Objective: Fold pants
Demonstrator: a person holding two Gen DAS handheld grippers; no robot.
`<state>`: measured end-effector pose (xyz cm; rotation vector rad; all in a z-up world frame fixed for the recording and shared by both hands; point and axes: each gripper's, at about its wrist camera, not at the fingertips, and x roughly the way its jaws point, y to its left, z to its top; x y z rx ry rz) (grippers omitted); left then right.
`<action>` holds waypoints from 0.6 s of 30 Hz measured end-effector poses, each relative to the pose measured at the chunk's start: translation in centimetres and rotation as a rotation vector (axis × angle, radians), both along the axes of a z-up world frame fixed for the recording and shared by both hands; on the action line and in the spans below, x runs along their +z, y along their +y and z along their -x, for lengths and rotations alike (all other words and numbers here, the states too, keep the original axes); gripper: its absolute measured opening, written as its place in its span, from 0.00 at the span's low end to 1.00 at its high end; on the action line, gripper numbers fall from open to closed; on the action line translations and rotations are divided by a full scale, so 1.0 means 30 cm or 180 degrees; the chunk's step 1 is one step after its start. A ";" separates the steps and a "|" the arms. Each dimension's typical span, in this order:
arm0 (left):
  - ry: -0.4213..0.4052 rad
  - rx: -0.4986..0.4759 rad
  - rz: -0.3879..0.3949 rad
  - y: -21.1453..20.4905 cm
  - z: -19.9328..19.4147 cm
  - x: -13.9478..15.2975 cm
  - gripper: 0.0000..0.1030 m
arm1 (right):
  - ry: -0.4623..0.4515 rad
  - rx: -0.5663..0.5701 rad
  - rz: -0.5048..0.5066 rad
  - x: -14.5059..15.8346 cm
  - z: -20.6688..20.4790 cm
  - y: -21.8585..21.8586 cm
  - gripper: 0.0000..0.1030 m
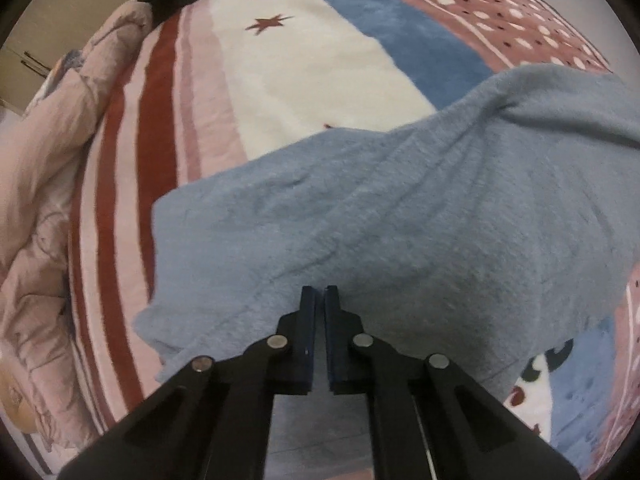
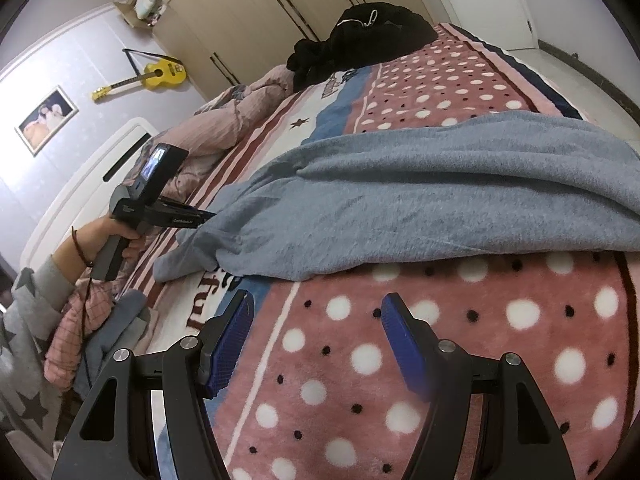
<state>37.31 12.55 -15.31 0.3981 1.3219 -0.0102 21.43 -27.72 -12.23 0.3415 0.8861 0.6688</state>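
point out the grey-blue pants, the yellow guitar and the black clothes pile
grey-blue pants (image 2: 440, 200), right wrist view, middle of the fabric
yellow guitar (image 2: 166, 73), right wrist view, its body
black clothes pile (image 2: 360, 40), right wrist view, centre of the heap

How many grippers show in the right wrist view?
2. The right gripper, jaws open, hovers over the polka-dot blanket at bottom centre; the left gripper, hand-held at left, meets the grey-blue pants.

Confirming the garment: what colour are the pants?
Plain grey-blue pants, clearest in the right wrist view.
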 end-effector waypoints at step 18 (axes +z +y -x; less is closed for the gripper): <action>0.0244 0.0339 0.0268 0.236 0.017 -0.004 0.59 | 0.0051 0.0031 -0.0010 -0.026 -0.007 0.006 0.62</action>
